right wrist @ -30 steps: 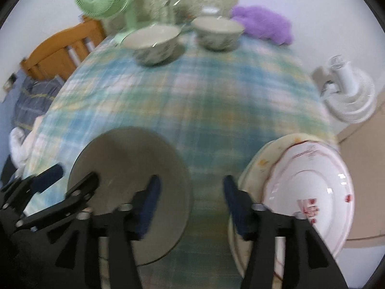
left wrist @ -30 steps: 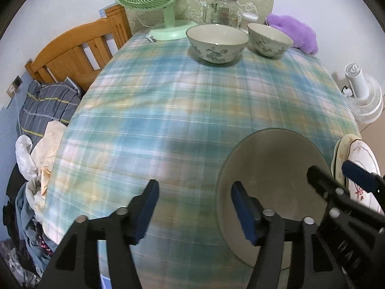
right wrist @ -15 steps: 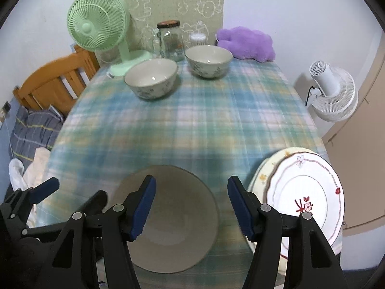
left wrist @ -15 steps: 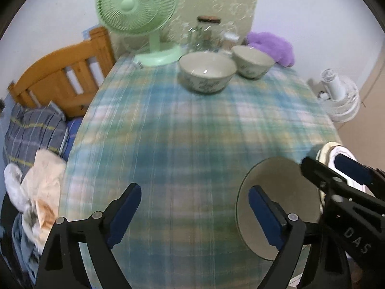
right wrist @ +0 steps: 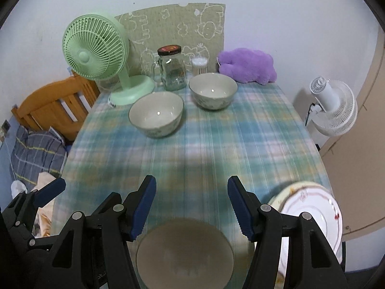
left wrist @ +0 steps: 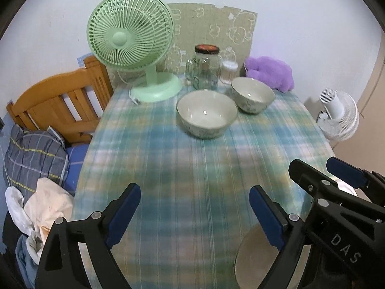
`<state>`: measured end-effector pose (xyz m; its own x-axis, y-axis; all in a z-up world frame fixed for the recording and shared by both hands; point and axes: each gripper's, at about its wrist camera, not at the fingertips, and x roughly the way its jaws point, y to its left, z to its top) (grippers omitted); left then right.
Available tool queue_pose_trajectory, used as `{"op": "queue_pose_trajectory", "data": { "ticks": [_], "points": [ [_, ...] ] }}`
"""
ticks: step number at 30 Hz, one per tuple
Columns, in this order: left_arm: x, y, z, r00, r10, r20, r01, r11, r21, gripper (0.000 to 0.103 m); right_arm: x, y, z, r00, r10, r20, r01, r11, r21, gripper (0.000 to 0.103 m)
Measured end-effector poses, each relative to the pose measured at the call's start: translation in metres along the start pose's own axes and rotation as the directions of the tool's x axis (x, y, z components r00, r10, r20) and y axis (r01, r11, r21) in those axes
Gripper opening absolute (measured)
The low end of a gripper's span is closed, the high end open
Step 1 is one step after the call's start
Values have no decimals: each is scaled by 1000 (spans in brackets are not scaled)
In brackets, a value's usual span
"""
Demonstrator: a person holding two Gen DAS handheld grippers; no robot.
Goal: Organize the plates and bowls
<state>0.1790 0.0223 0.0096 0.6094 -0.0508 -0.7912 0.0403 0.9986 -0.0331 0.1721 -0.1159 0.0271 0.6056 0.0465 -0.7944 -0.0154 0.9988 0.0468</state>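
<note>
Left tool (left wrist: 195, 213) gaping (empty), plain grey plate (right wrist: 184, 252) flat, matte

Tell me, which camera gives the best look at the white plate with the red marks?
The right wrist view: the white plate lies at the table's near right corner, most of its face visible. In the left wrist view it is almost wholly hidden behind the right gripper.

— What stands at the far edge of the plaid tablecloth (right wrist: 240, 139)?

— A green desk fan (right wrist: 96, 55) at far left, then a lidded glass jar (right wrist: 172, 68), a small container of cotton swabs (right wrist: 199, 65) just right of it, and a purple plush (right wrist: 247, 65) at far right (all before a patterned beige board (right wrist: 178, 31) on the wall).

— And off the table?

— A wooden bed frame (left wrist: 57, 101) with striped bedding (left wrist: 33, 154) on the left; a white fan (right wrist: 334, 108) on the right.
</note>
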Motion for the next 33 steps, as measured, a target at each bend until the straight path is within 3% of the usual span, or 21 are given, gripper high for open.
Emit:
{"op": "queue_pose_trajectory", "data": {
  "ticks": [9, 21, 33],
  "points": [
    [33, -1, 46, 997, 77, 13, -76, 995, -71, 91, 37, -5, 56, 999, 50, 14, -49, 997, -55, 65],
    [90, -6, 91, 978, 209, -24, -211, 965, -158, 84, 107, -11, 114, 990, 140, -1, -140, 983, -116, 65],
    [144, 2, 107, 969, 234, -81, -244, 956, -163, 65, 175, -3, 137, 981, 184, -65, -191, 975, -113, 62]
  ]
}}
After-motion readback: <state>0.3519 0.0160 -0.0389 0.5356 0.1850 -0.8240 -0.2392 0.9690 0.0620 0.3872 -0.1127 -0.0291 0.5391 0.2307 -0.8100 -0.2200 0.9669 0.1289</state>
